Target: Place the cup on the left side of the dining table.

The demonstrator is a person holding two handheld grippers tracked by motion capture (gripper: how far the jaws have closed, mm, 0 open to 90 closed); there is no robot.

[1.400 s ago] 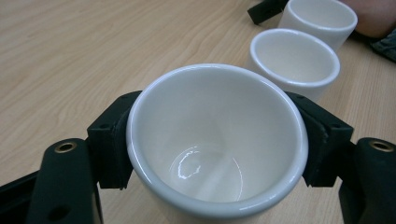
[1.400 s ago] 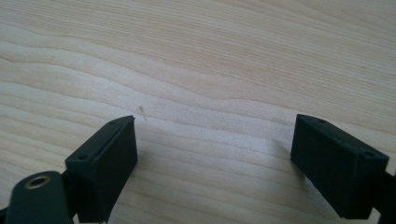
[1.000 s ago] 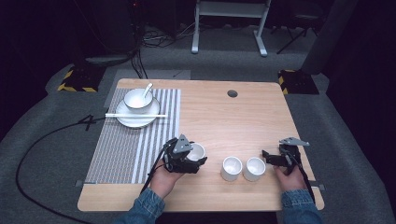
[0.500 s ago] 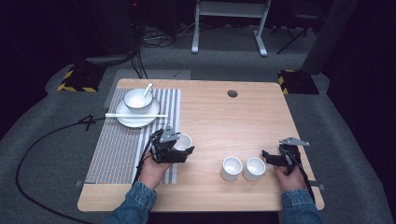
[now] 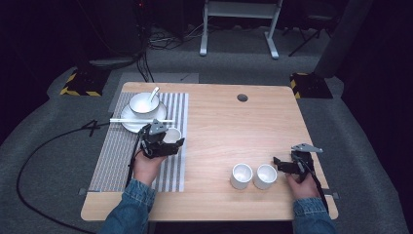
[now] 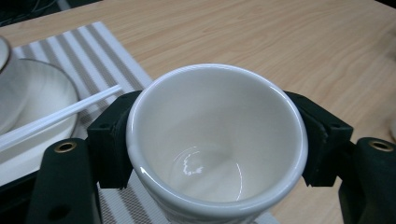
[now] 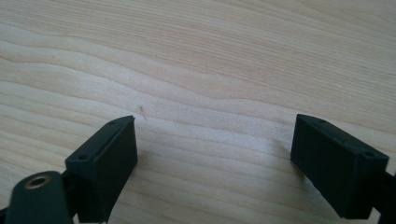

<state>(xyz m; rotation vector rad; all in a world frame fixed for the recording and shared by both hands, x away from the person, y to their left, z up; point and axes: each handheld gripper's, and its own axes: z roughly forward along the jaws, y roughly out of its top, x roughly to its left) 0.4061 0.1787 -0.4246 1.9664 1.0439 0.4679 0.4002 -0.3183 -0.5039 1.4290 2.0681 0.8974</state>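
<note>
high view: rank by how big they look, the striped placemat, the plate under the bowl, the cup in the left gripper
1. striped placemat
2. plate
3. cup in the left gripper, partly hidden by its jaws, yet clearly smallest.

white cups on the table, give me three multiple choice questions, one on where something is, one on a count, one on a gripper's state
1. Where is the cup that the left gripper holds?
A. over the striped placemat's right edge, just right of the plate
B. beside the dark hole at the table's far edge
C. on the floor by the cable

2. How many cups stand free on the bare wood near the right gripper?
A. none
B. two
C. four

3. How do the right gripper's jaws stand?
A. shut on a cup
B. shut on the chopsticks
C. open, with nothing between them

Answers: 1 A, the high view shows the held cup above the striped placemat beside the plate. 2 B, one cup and a second cup stand side by side. 3 C, the right gripper view shows its jaws wide apart over bare wood.
</note>
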